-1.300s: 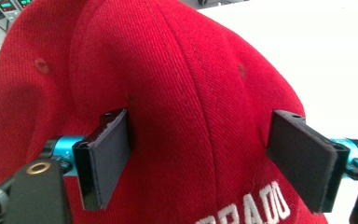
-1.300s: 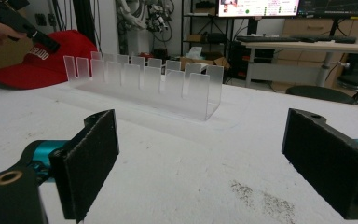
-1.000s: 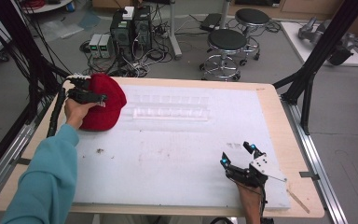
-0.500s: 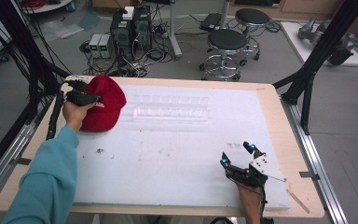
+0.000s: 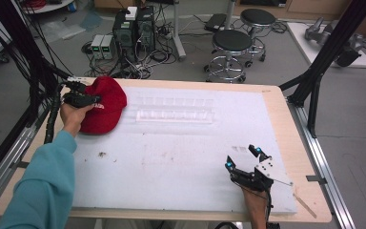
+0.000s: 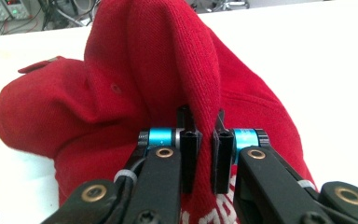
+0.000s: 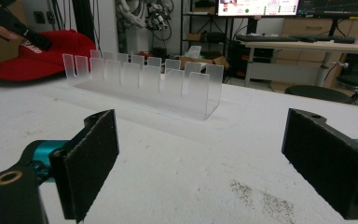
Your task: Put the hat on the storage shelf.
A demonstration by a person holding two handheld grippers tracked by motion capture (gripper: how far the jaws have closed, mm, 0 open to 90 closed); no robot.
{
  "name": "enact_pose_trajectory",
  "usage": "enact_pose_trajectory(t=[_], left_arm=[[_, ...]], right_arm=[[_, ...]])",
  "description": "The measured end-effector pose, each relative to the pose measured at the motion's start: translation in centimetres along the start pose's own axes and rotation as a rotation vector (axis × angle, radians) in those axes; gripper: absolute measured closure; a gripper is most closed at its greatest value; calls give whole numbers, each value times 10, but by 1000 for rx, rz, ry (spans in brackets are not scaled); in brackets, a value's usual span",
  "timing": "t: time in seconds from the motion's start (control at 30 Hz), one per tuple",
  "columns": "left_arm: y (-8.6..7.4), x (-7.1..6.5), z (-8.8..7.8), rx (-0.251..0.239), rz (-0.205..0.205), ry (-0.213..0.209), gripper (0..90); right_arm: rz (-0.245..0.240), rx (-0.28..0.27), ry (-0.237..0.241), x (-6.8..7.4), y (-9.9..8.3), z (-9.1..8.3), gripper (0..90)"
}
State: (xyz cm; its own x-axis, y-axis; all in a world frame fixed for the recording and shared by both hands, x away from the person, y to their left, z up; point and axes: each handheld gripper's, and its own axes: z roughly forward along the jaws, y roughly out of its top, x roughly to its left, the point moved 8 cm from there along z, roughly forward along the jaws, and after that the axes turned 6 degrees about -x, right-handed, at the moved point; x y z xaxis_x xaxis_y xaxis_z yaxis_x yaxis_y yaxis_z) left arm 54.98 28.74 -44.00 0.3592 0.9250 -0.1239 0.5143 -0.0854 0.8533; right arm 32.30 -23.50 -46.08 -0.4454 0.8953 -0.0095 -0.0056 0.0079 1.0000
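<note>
White lettering runs along the red cap near its brim, but it is cropped and too blurred to read.

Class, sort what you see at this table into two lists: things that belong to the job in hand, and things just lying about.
In the job:
red cap
left gripper, shut on the cap's fabric

Lying about:
clear slotted rack
right gripper, open, apart from both
stools

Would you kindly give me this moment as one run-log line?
left gripper: shut on red cap | right gripper: open, idle | clear rack: untouched
</note>
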Motion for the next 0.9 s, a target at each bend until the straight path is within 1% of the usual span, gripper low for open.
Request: enact_pose_trajectory(t=[0.07, 0.13, 0.23, 0.27, 0.4, 0.53, 0.57, 0.6, 0.63, 0.67, 0.7, 0.73, 0.77, 0.8, 0.83, 0.9], left_arm=[[3, -2, -3, -13, 0, -6, 853], [6, -4, -8, -22, 12, -16, 853], [11, -7, -15, -42, 15, -30, 854], [13, -9, -18, -50, 17, -36, 854], [22, -15, -33, -84, 30, -61, 853], [32, -21, -50, -130, 31, -97, 853], [32, -21, -50, -130, 31, -97, 853], [36, -25, -57, -149, 40, -116, 853], [38, -27, -60, -159, 47, -125, 853], [38, -27, -60, -159, 47, -125, 853], [41, -32, -67, -180, 58, -148, 853], [43, -34, -70, -192, 63, -165, 854], [43, -34, -70, -192, 63, -165, 853], [45, -38, -73, -201, 61, -183, 853], [47, -43, -77, -212, 56, -213, 853], [48, -51, -81, -214, 59, -246, 853]], right_arm=[[-6, 4, -1, 0, 0, 0, 98], [-10, 7, -3, 1, 0, 1, 98], [-17, 12, -7, 1, -1, 1, 98], [-6, 16, -11, 0, -1, 1, 98], [3, 21, -29, -2, -1, 1, 98], [-11, 31, -28, 0, -2, 2, 98], [-24, 36, -33, 0, -2, 3, 98], [-28, 42, -35, 1, -2, 4, 98], [-35, 46, -36, 1, -2, 4, 98], [-40, 49, -33, 2, -2, 4, 98], [-38, 57, -35, 2, -3, 5, 98], [-47, 58, -31, 2, -3, 5, 98], [-46, 64, -29, 2, -3, 5, 98], [-42, 70, -27, 3, -3, 6, 98], [-45, 71, -27, 3, -3, 6, 98], [-52, 75, -21, 3, -3, 7, 98]])
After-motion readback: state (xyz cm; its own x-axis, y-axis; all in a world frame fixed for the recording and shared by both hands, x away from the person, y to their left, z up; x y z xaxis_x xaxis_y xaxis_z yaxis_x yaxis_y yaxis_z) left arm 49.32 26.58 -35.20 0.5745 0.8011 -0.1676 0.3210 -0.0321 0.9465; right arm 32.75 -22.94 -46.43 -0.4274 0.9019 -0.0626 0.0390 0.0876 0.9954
